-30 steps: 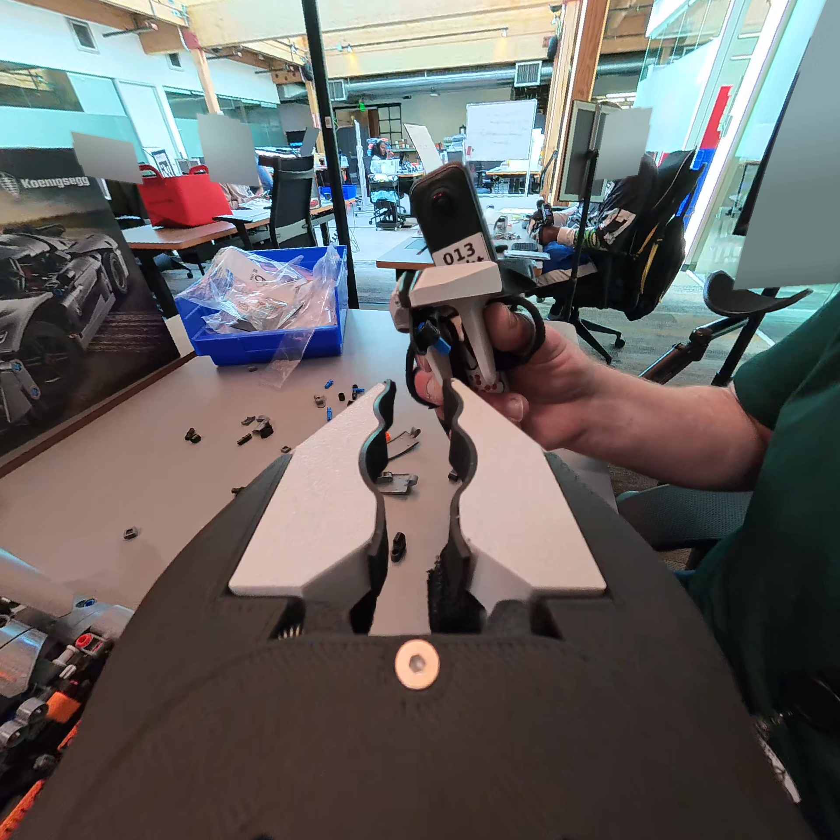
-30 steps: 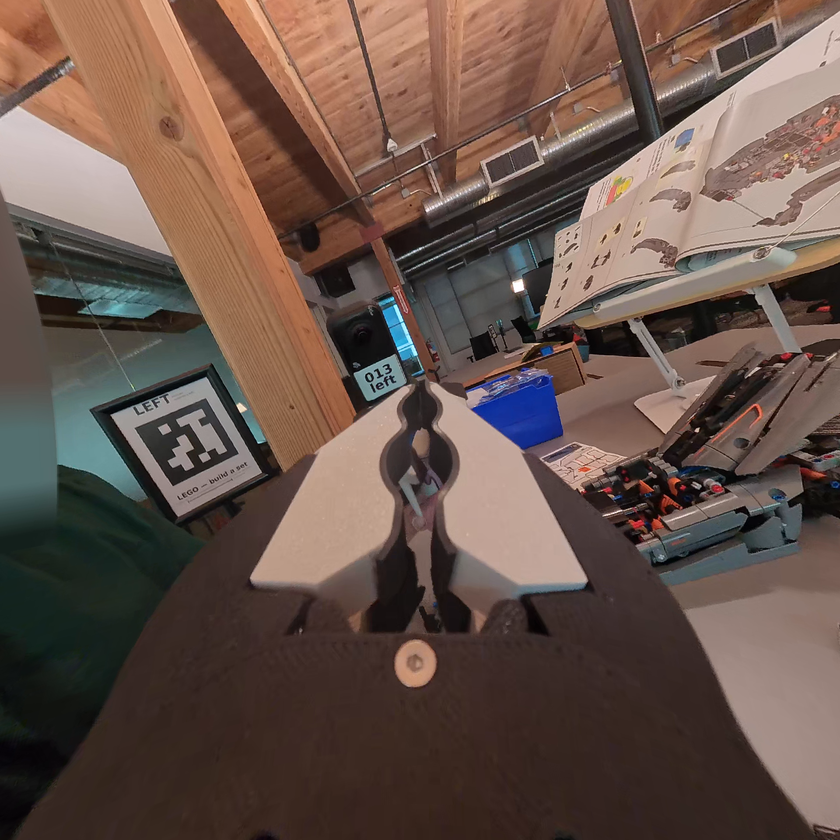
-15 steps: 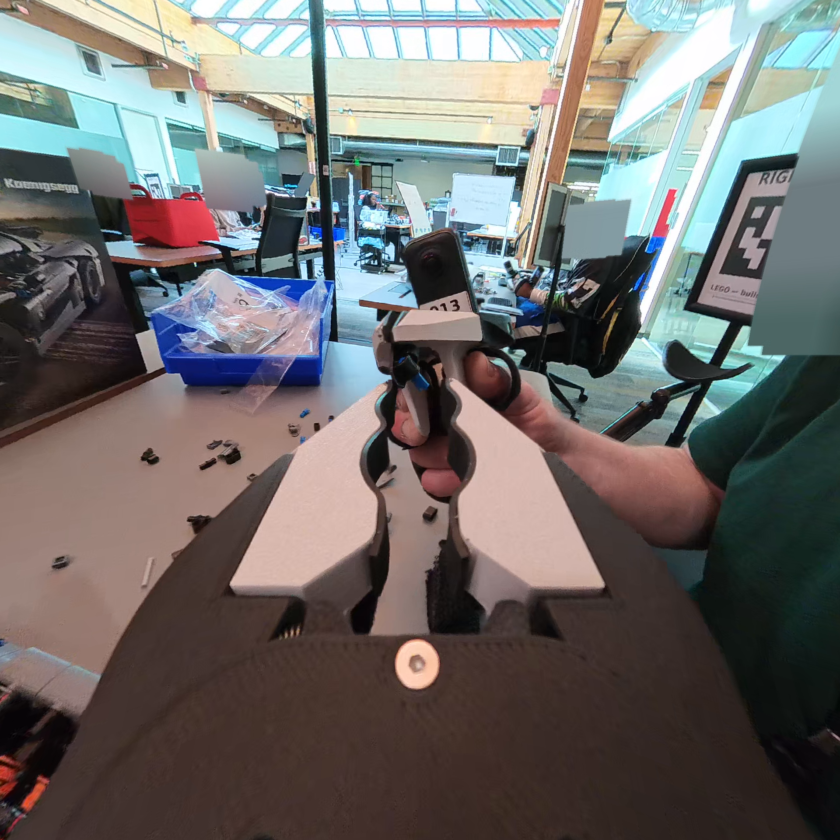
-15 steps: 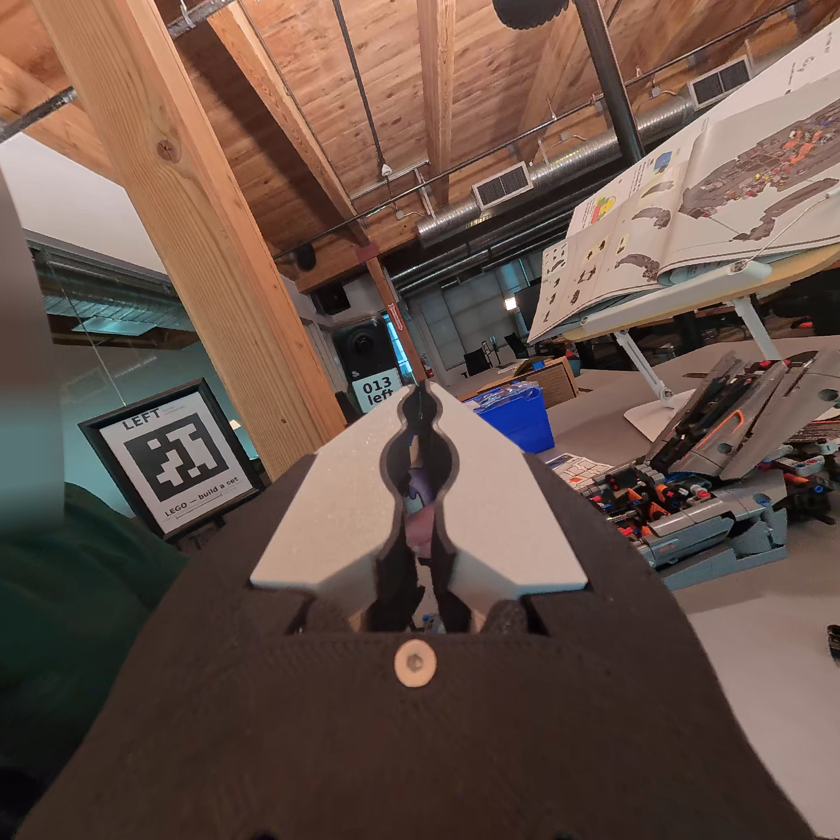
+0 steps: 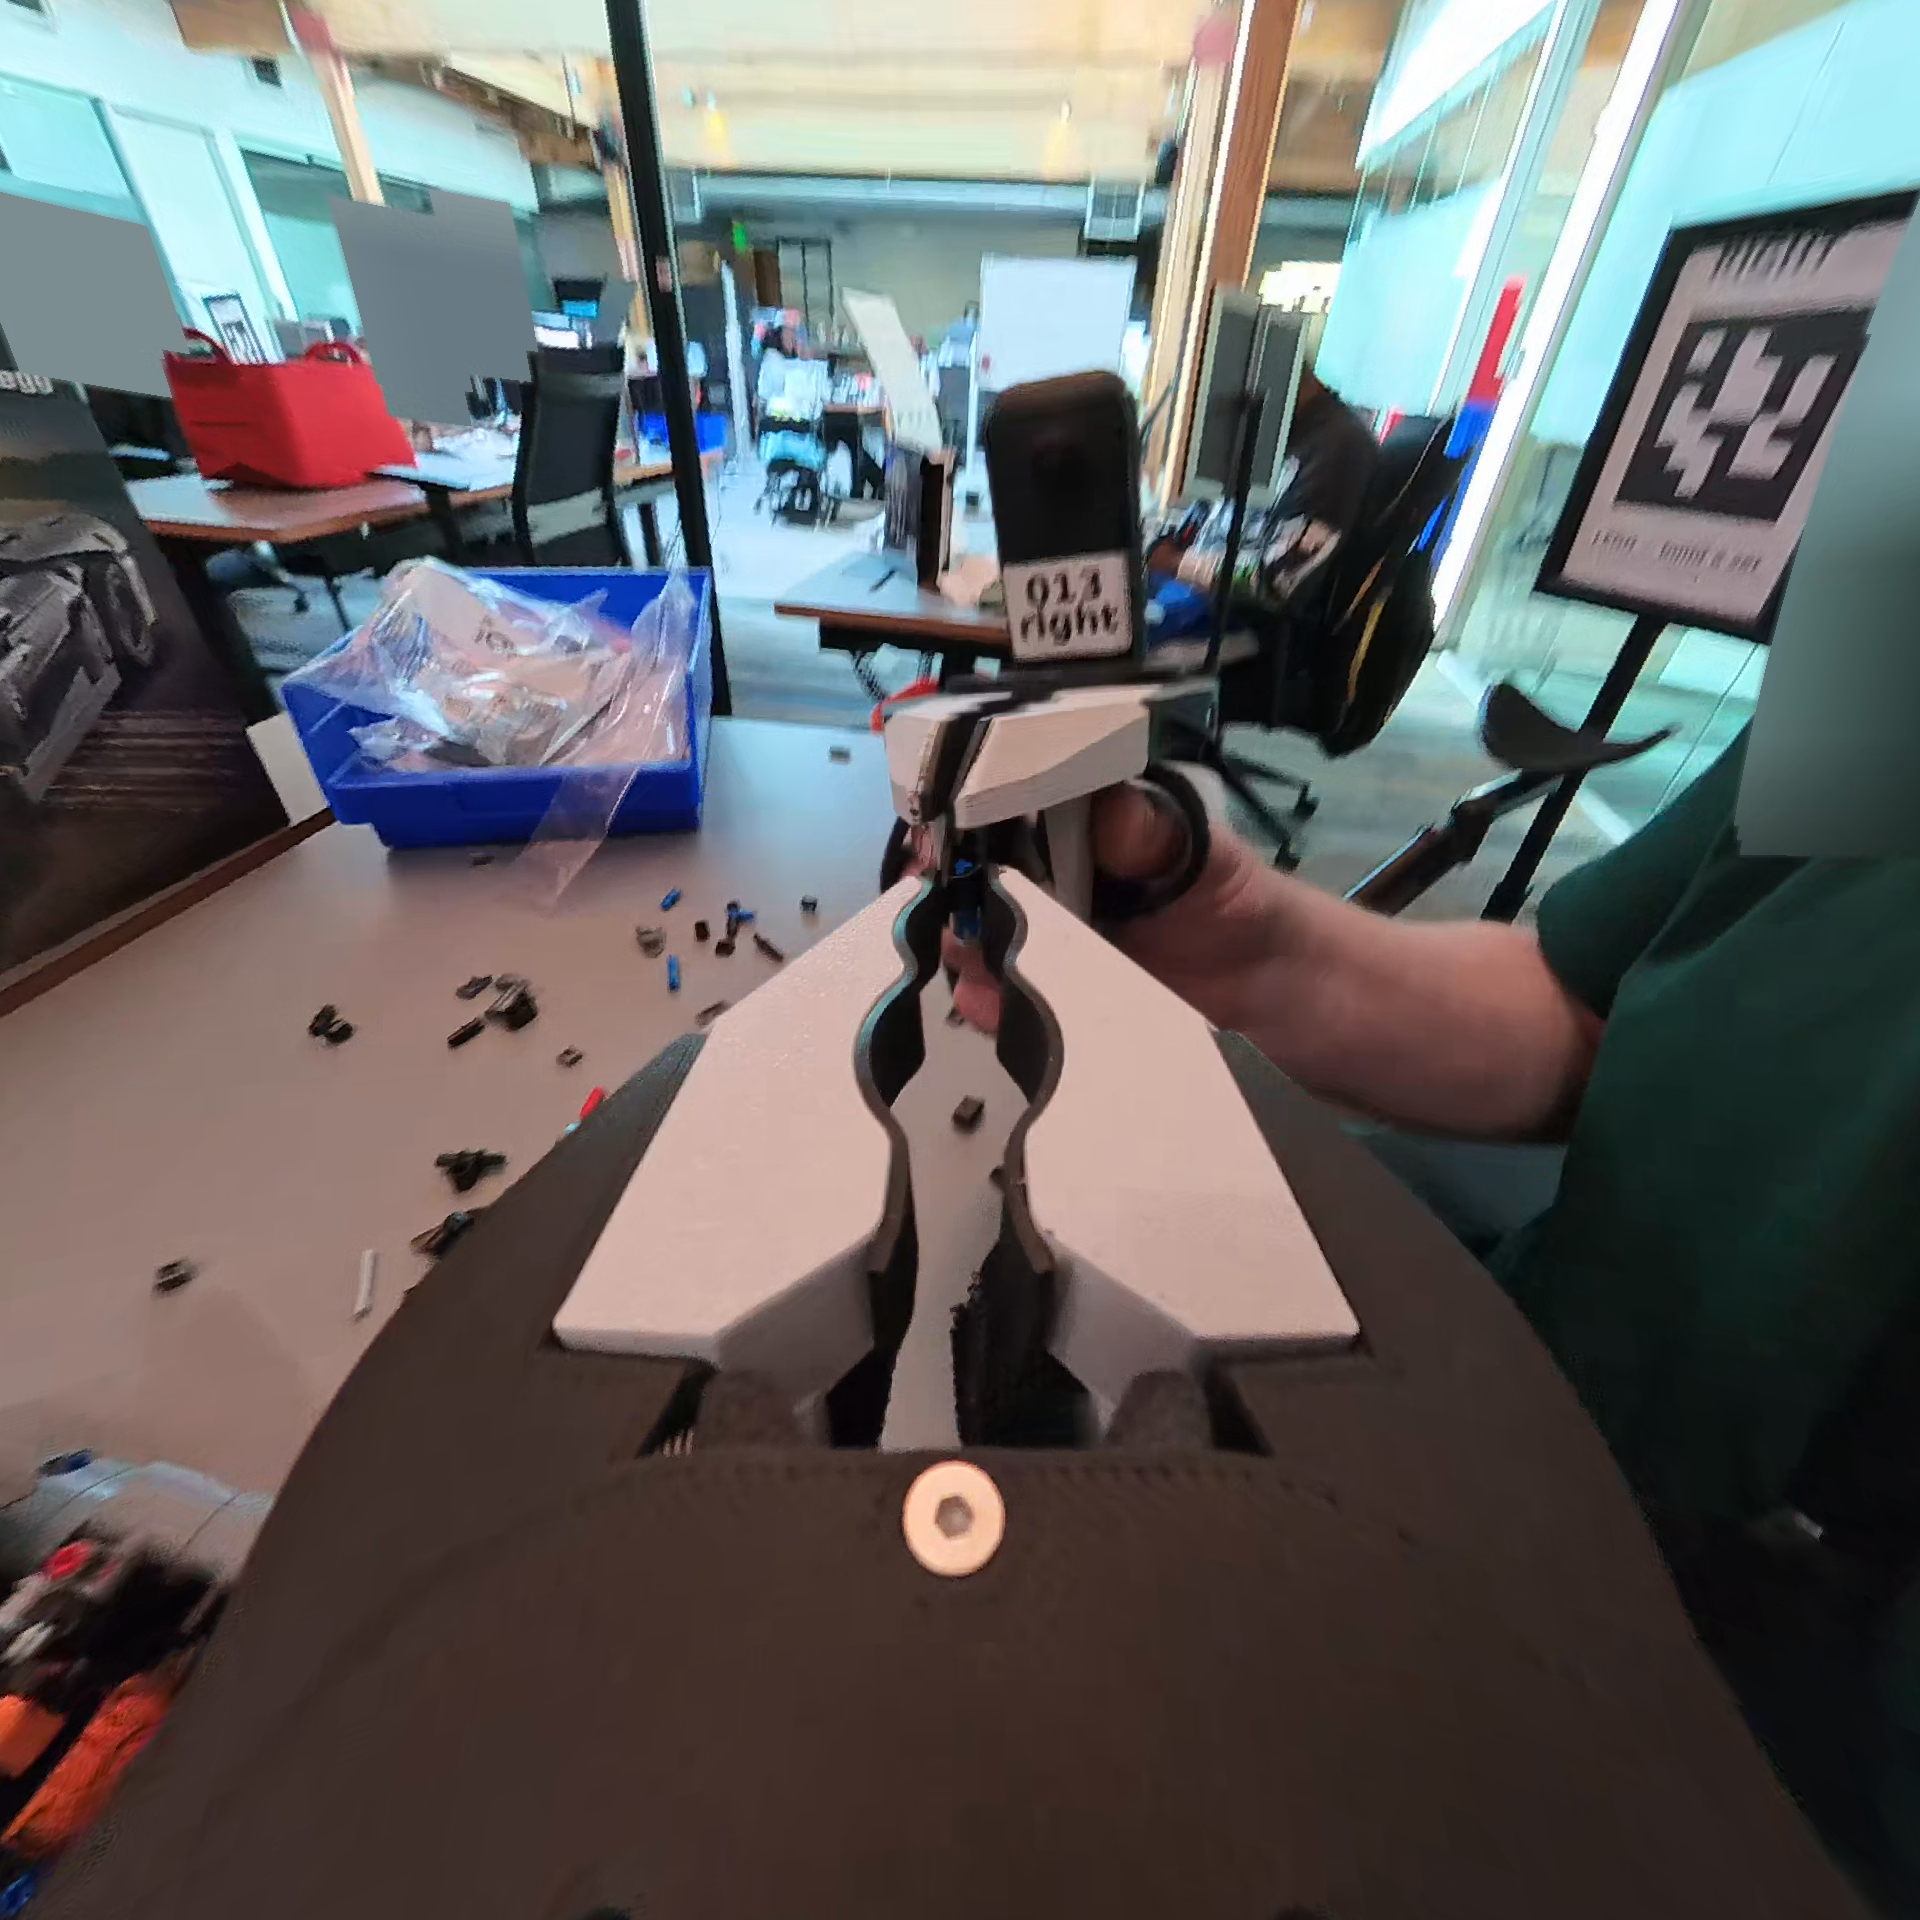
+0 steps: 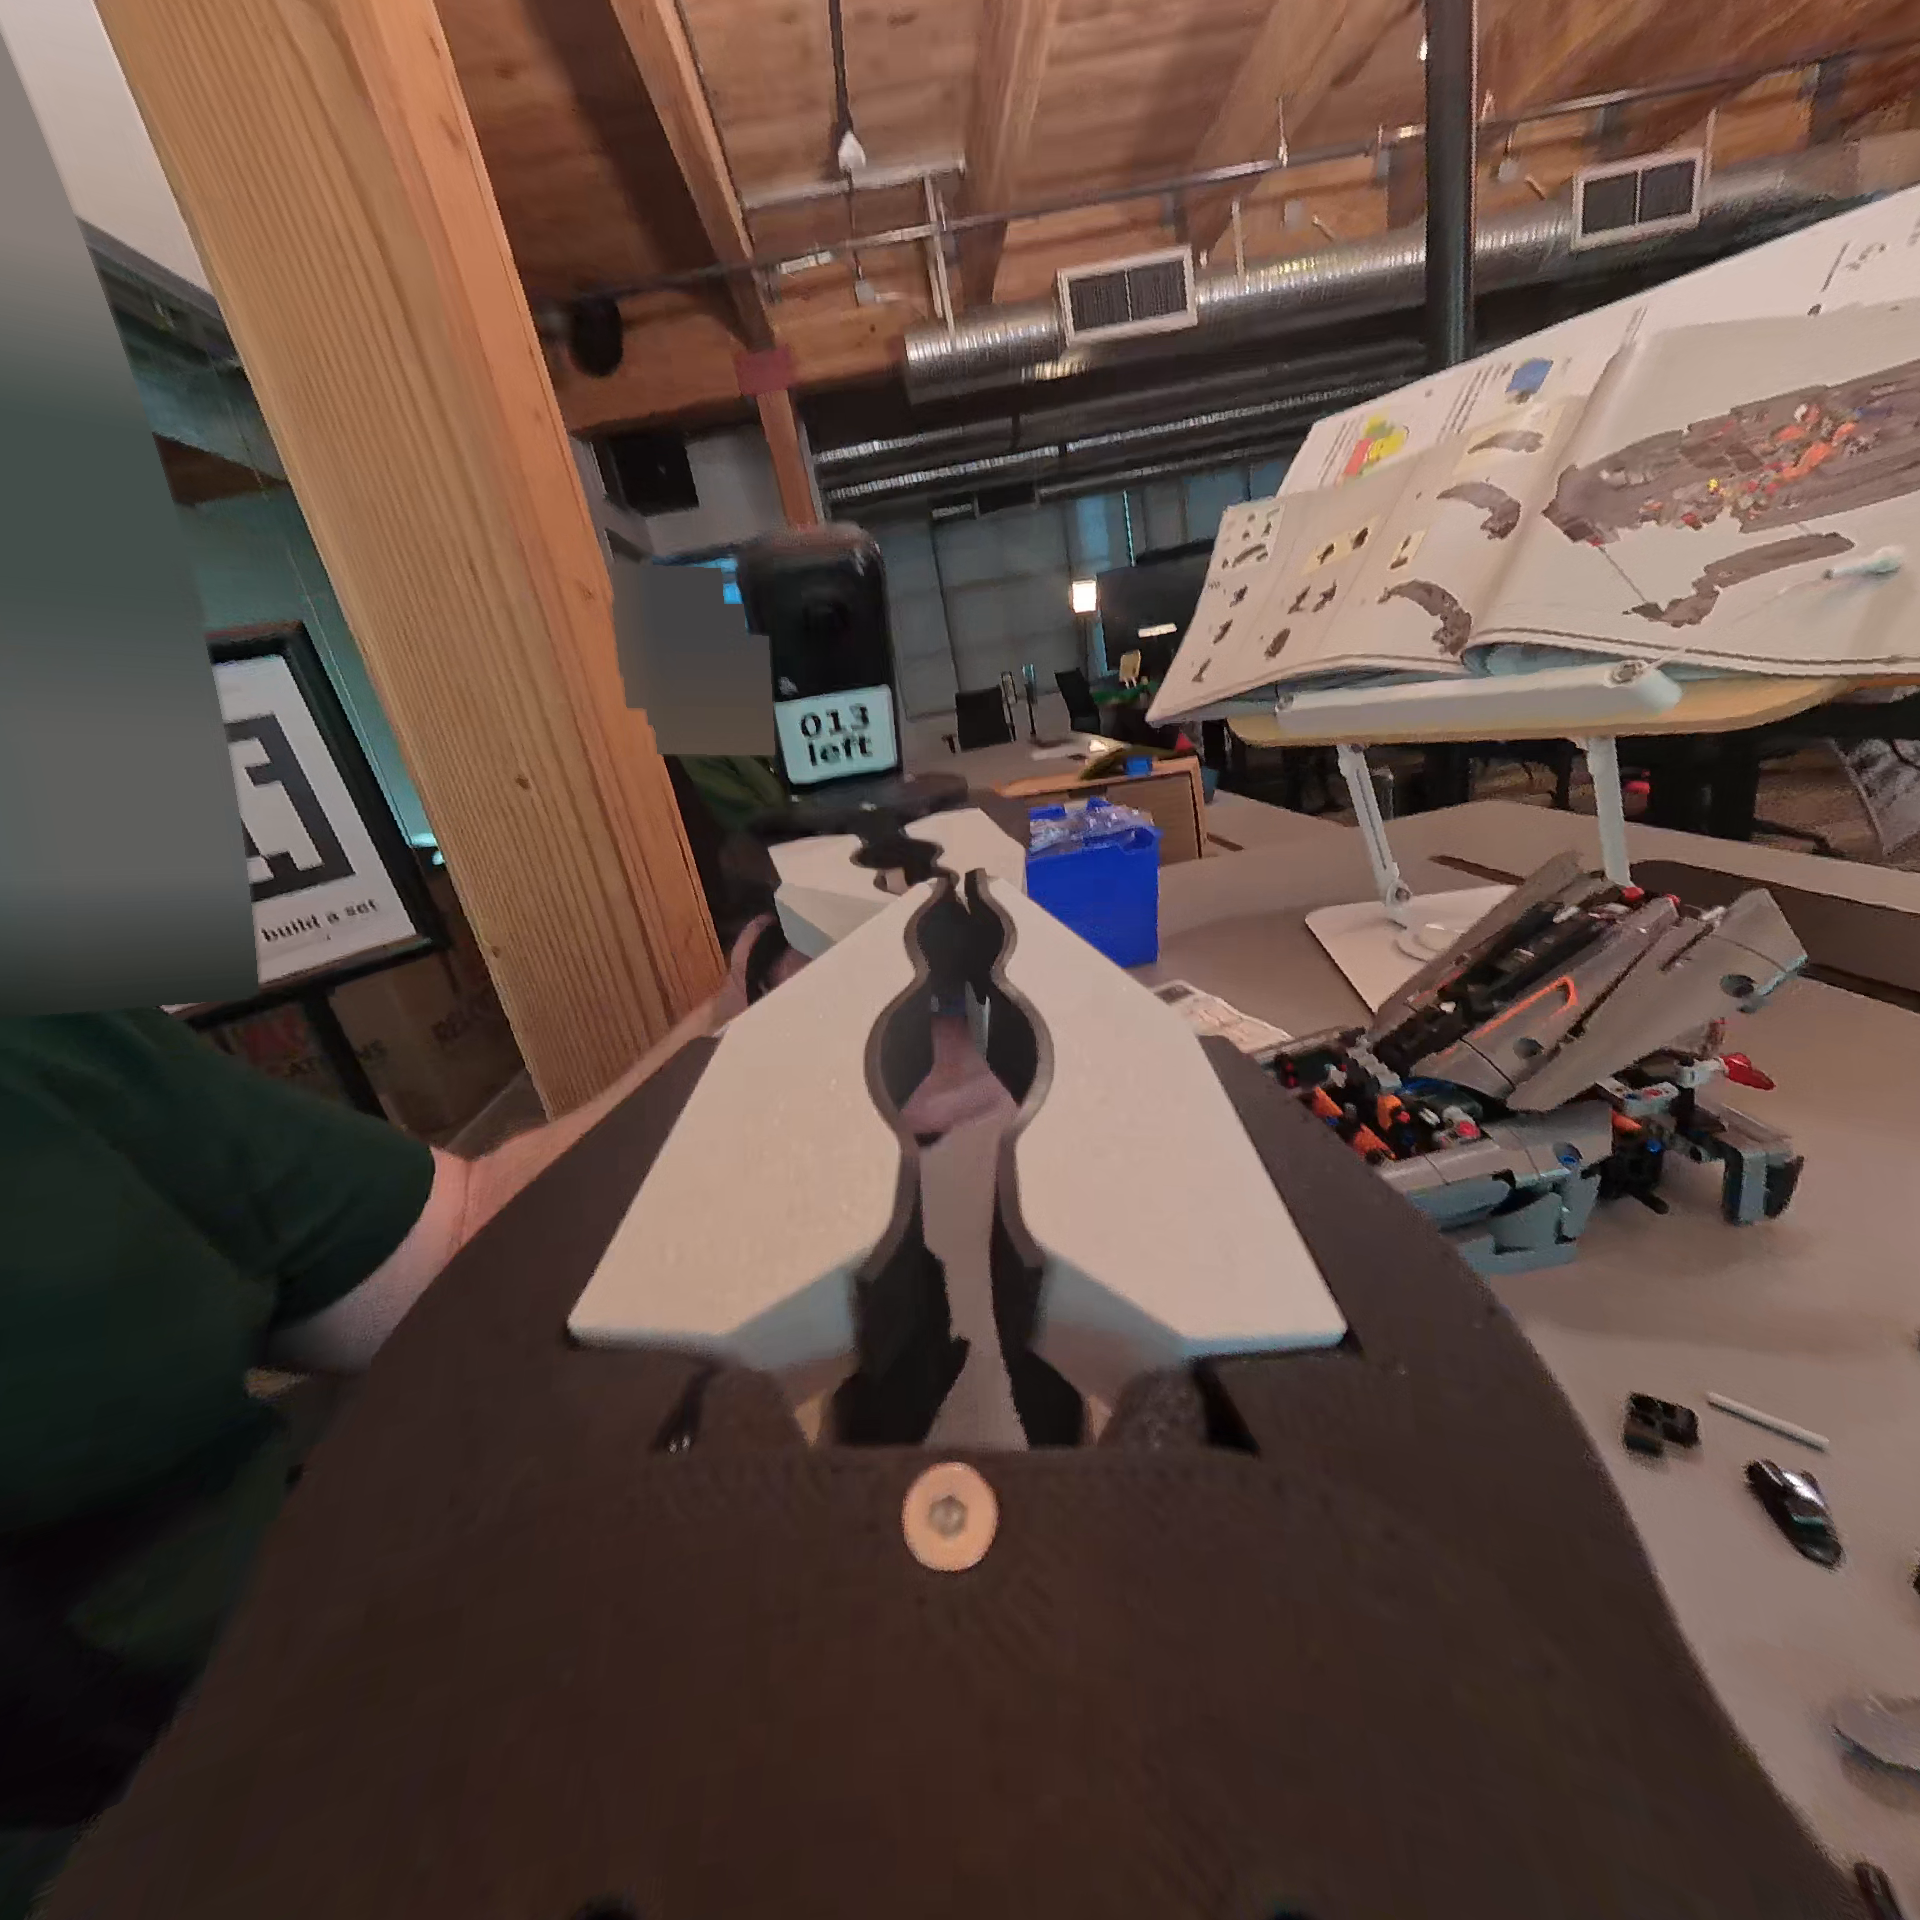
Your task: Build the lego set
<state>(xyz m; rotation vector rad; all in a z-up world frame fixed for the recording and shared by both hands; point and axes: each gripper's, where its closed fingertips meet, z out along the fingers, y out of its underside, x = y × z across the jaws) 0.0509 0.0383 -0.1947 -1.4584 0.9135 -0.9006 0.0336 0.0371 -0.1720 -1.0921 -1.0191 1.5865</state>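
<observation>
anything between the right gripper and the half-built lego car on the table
Nothing visible. In the right wrist view the right gripper is raised tip to tip with the left gripper, and the lego car sits off to the side across bare grey table.

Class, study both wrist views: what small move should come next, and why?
Probably close the left claw on the small black-and-blue piece. The right claw seems shut on it, the two claws meet tip to tip above the table, and the left claw's fingers seem slightly apart on either side of the piece.
</observation>
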